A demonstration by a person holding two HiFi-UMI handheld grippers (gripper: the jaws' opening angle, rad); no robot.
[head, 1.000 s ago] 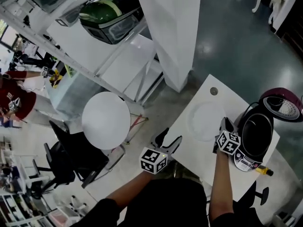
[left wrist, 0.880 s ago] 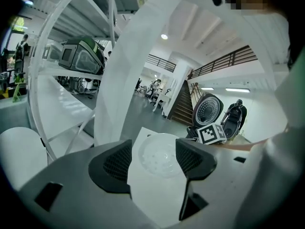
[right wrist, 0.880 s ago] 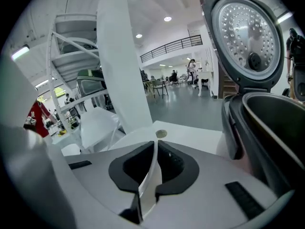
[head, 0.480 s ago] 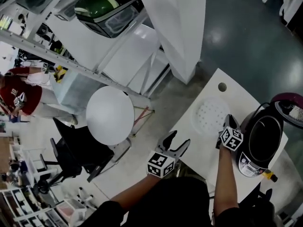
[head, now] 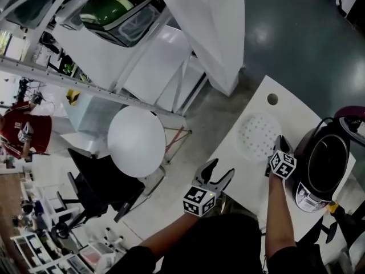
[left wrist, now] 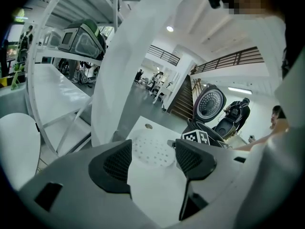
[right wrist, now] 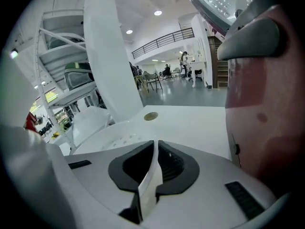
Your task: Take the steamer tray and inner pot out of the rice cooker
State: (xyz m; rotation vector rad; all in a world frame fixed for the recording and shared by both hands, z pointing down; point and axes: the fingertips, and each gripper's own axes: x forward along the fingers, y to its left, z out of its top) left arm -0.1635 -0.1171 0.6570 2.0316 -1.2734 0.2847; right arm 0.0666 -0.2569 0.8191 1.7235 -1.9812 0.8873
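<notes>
White plastic pricked with small holes, the steamer tray (head: pixel 256 135) is out of the rice cooker (head: pixel 322 170) and lies flat over the white table (head: pixel 248 173), just beside the cooker on its left in the head view. Whether it rests on the tabletop or hangs a shade above it I cannot tell. The right tool (head: pixel 278 144) pinches the tray's near rim — in the right gripper view a thin white edge stands clamped between the two black pads (right wrist: pixel 174 163), which are drawn almost together on it, and the tray's perforated face spreads away ahead and to the left. The cooker's maroon wall fills the right side of that view. Its lid (head: pixel 353 116) is tipped up and open, and the inner pot (head: pixel 328 158) shows as a dark hollow in the cooker's mouth. The left tool (head: pixel 219 170) is held off the table's near edge, well apart from the cooker. Its jaws are spread wide with nothing between them; through the gap the left gripper view looks across the table at the tray and the right tool's marker cube. A small round hole (head: pixel 272 99) sits in the table beyond the tray.
</notes>
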